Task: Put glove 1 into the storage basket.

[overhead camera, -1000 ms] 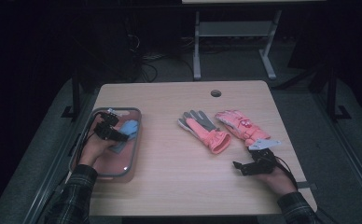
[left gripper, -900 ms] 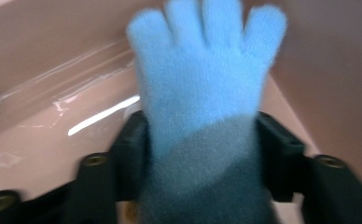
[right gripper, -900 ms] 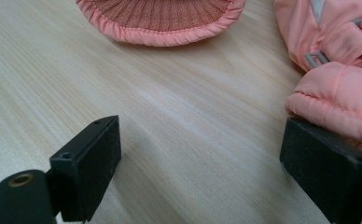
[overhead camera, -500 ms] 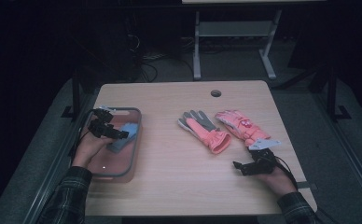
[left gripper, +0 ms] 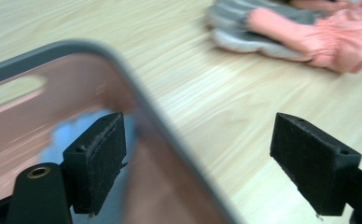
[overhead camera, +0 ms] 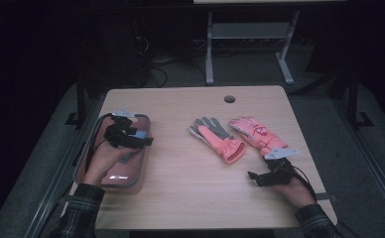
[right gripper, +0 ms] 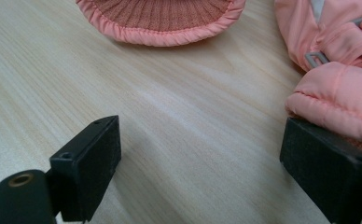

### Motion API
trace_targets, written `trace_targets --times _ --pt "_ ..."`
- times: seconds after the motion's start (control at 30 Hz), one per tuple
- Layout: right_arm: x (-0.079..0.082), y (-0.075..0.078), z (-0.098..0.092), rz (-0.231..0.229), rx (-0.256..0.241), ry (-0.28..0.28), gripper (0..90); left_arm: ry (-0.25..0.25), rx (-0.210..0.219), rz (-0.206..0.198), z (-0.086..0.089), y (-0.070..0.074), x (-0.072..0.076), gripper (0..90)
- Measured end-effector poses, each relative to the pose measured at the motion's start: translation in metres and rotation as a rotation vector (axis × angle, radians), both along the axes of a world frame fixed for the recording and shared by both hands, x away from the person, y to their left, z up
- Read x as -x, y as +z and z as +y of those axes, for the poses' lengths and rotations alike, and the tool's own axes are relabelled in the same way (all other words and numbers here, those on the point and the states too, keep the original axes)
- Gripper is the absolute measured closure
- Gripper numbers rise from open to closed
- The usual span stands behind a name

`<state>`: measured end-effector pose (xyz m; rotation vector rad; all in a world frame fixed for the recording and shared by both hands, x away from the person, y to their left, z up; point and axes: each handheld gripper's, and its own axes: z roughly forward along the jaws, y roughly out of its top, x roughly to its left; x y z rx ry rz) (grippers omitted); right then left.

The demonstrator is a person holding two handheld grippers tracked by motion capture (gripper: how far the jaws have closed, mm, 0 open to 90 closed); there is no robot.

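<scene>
Right gripper [overhead camera: 262, 177] rests on table [overhead camera: 180, 198], jaws spread, beside pink glove [overhead camera: 257, 133]. Left gripper [overhead camera: 131, 140], spread empty, straddles bin [overhead camera: 141, 171] rim above blue item [left gripper: 72, 130]. Likely reaching for gloves next.

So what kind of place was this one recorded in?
Probably a lab or workshop room set up for recording, not a home. A plain wooden table with a cable hole stands on grey carpet, loose cables trail on the floor behind it, and a second bench's metal legs stand in the dark background.
</scene>
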<state>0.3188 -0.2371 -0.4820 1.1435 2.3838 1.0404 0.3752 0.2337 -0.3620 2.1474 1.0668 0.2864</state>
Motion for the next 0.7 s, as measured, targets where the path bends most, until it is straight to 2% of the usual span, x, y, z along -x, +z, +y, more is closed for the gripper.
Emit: trace_targets --times 0.07,0.13,0.17,0.2,0.23,0.27,0.4,0.53,0.57,0.7 --pt "0.000 0.000 0.000 0.000 0.000 0.000 11.8 -0.010 0.005 -0.005 -0.006 0.000 0.003 16.9" --pt "0.000 0.000 0.000 0.000 -0.001 -0.001 11.8 -0.040 0.009 -0.013 -0.023 0.000 0.011 16.6" --pt "0.000 0.000 0.000 -0.004 0.001 -0.002 11.8 -0.040 0.009 -0.013 -0.023 0.000 0.011 16.5" --pt "0.000 0.000 0.000 -0.001 0.000 -0.005 11.8 -0.057 0.012 -0.016 -0.033 -0.002 0.015 16.1" --pt "0.000 0.000 0.001 -0.001 0.000 -0.006 11.8 -0.057 0.012 -0.016 -0.033 -0.002 0.015 15.9" --pt "0.000 0.000 0.001 -0.001 0.000 -0.006 11.8 -0.077 0.014 -0.016 -0.043 -0.005 0.020 15.9" --pt "0.000 0.000 0.001 -0.001 -0.001 -0.007 11.8 -0.114 0.025 -0.007 -0.062 -0.015 0.029 15.2" --pt "0.000 0.000 0.001 -0.001 -0.001 -0.007 11.8 -0.145 0.015 -0.007 -0.075 -0.022 0.036 14.7" --pt "0.000 0.000 0.001 -0.002 0.000 -0.007 11.8 -0.156 0.003 -0.014 -0.083 -0.028 0.040 14.6" --pt "0.000 0.000 0.001 -0.002 0.001 -0.012 11.9 -0.179 -0.023 -0.003 -0.095 -0.044 0.048 14.5"
